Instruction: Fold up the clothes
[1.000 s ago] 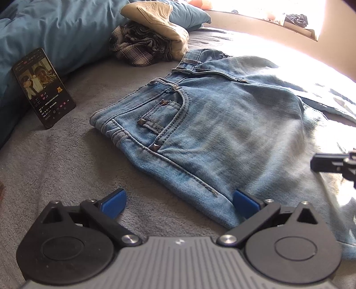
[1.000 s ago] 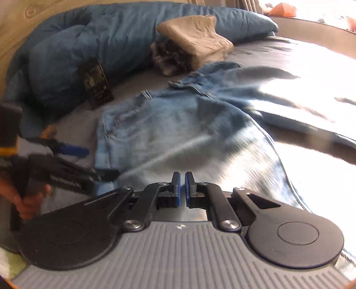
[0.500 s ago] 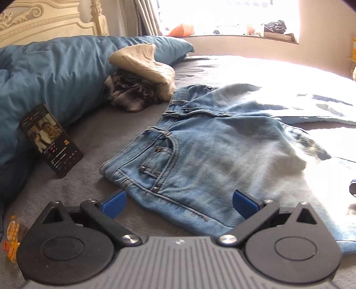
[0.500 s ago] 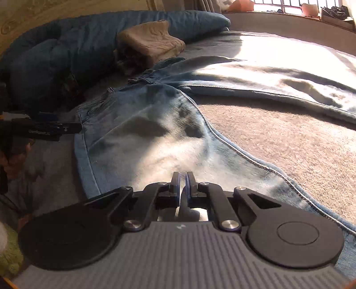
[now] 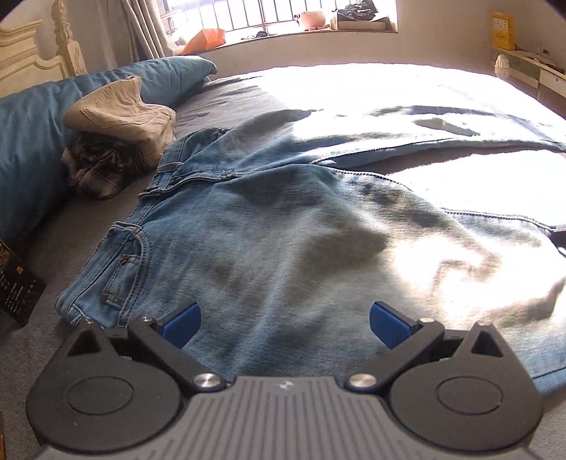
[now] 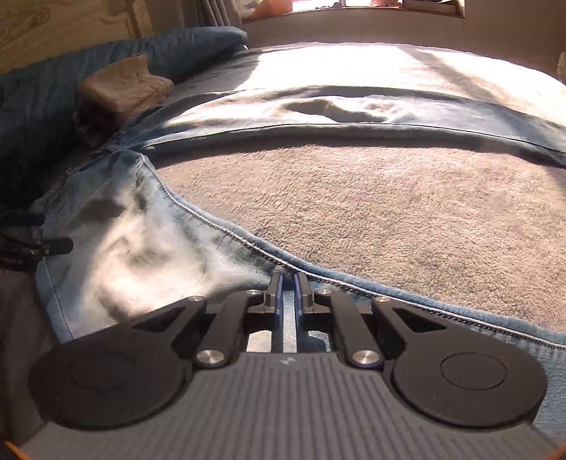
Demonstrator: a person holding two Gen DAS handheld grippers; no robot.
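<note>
Light blue jeans [image 5: 269,226] lie flat on the bed, waistband to the left and the two legs spread apart to the right. My left gripper [image 5: 284,323] hovers open over the hip area just right of the front pocket, with nothing between its blue pads [image 5: 180,323]. In the right wrist view the near leg of the jeans [image 6: 141,240] runs under my right gripper [image 6: 288,286], which is shut with no cloth visibly pinched, close above the leg's inner seam. The far leg [image 6: 353,116] lies in bright sun.
A folded beige garment [image 5: 120,113] sits on a plaid one [image 5: 95,170] beside the waistband, against a blue duvet [image 5: 28,141]. A phone [image 5: 16,283] leans at the left edge. Grey blanket [image 6: 353,212] shows between the legs. A window sill [image 5: 311,24] lies beyond the bed.
Both grippers have slid right along the jeans. The left one went from beside the waistband to over the hip, still open. The right one moved down the near leg, still shut.
</note>
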